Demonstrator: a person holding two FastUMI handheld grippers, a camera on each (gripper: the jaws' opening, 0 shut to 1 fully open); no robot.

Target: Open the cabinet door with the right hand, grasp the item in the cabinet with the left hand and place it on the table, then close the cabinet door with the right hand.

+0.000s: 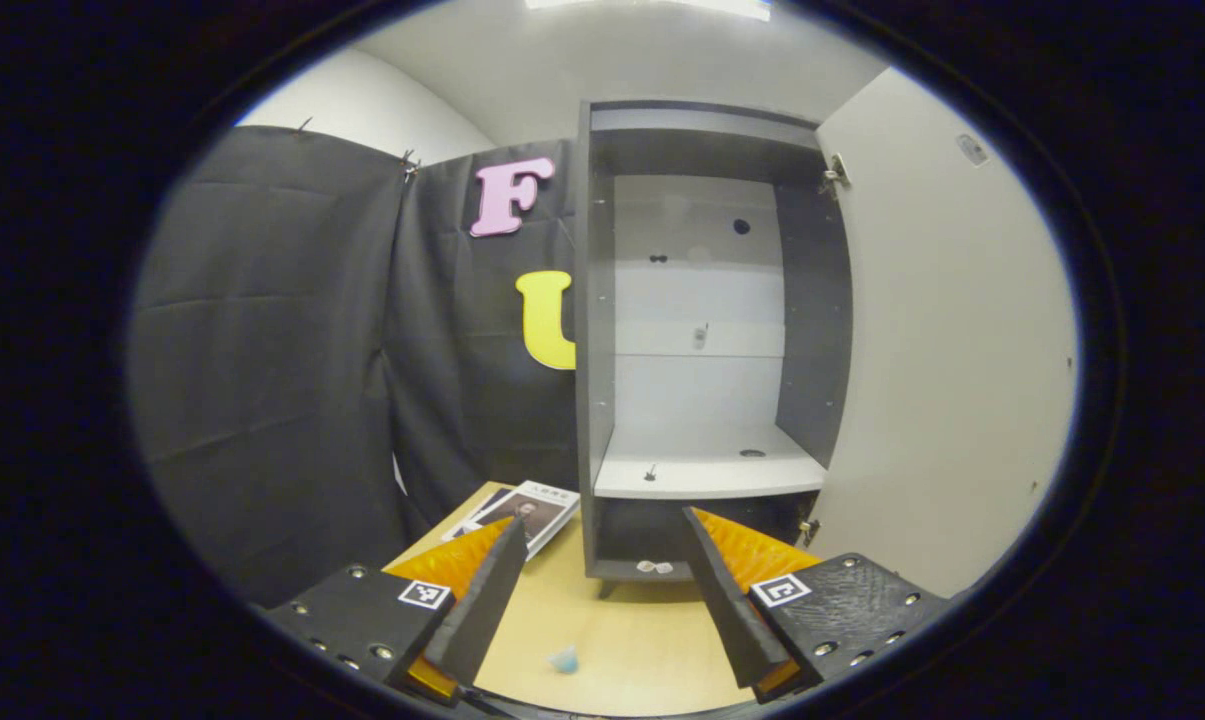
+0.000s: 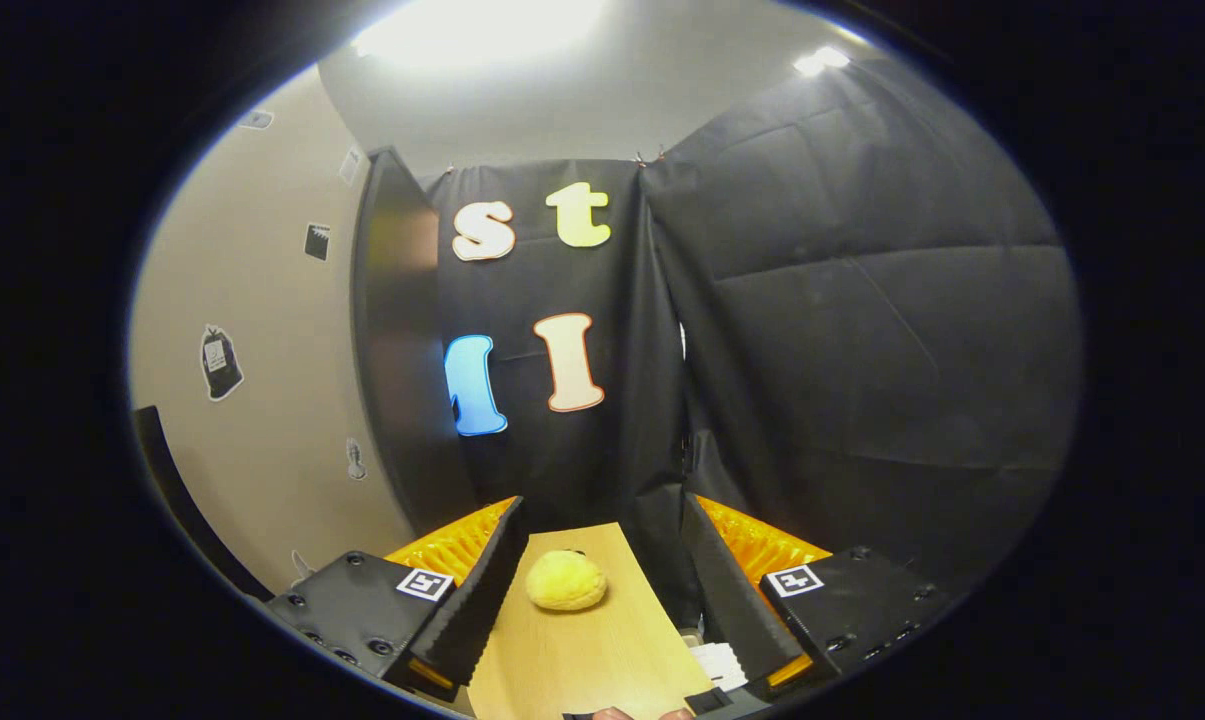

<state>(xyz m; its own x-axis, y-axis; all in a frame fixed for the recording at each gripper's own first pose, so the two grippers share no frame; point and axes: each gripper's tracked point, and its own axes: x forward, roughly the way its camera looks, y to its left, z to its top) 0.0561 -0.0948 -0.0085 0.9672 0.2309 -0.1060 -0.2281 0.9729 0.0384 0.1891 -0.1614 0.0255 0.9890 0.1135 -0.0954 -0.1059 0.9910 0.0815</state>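
Note:
The dark grey cabinet (image 1: 594,330) stands on the wooden table (image 1: 642,640) with its door (image 1: 947,340) swung wide to the right, pale inner face showing. On its white shelf (image 1: 707,470) I see just small fittings. My left gripper (image 1: 602,520) is open in front of the cabinet's base, nothing between its fingers. In the right gripper view a round yellow plush item (image 2: 565,582) lies on the table (image 2: 592,660). My right gripper (image 2: 602,503) is open above the table, and the item shows between its fingers, untouched.
A magazine (image 1: 522,512) lies on the table left of the cabinet, and a small pale blue speck (image 1: 564,660) sits near the front. In the right gripper view the door's beige face with stickers (image 2: 262,350) and the cabinet's dark side (image 2: 397,350) rise at the left.

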